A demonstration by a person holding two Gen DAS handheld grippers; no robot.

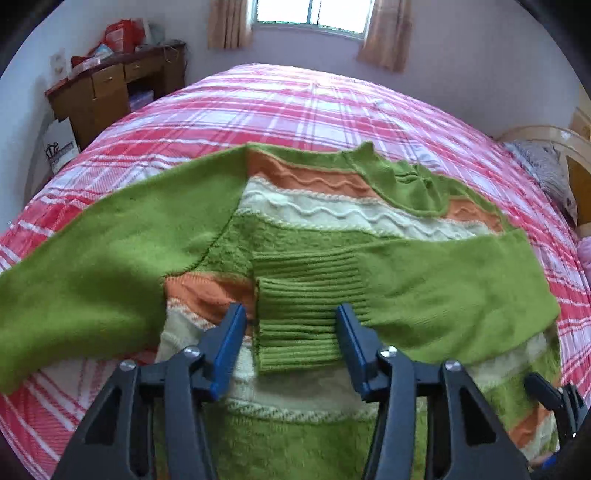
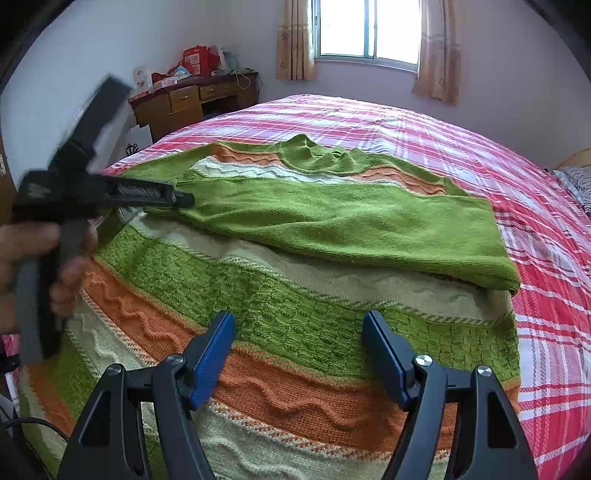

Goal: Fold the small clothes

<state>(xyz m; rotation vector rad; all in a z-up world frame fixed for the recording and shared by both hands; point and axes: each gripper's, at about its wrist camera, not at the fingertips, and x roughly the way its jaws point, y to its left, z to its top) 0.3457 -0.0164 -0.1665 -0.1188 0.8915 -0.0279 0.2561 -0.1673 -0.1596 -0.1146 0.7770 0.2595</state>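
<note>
Left gripper [image 1: 291, 343] straddles the ribbed cuff [image 1: 306, 317], jaws parted, not pinching. That folded sleeve [image 2: 351, 221] runs crosswise over the sweater [image 2: 295, 321]. Right gripper [image 2: 299, 354] gapes empty nearer the hem.

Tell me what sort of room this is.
A bedroom, most likely: a bed under a pink plaid cover, a wooden desk with drawers against the wall, and a curtained window. A striped sweater lies on the bed.

Big bed [image 1: 332, 107] with a pink, red and white checked cover. Lying flat on top, a green sweater [image 2: 295, 302] with orange and cream stripes, one sleeve [image 2: 351, 225] folded across the middle.
</note>
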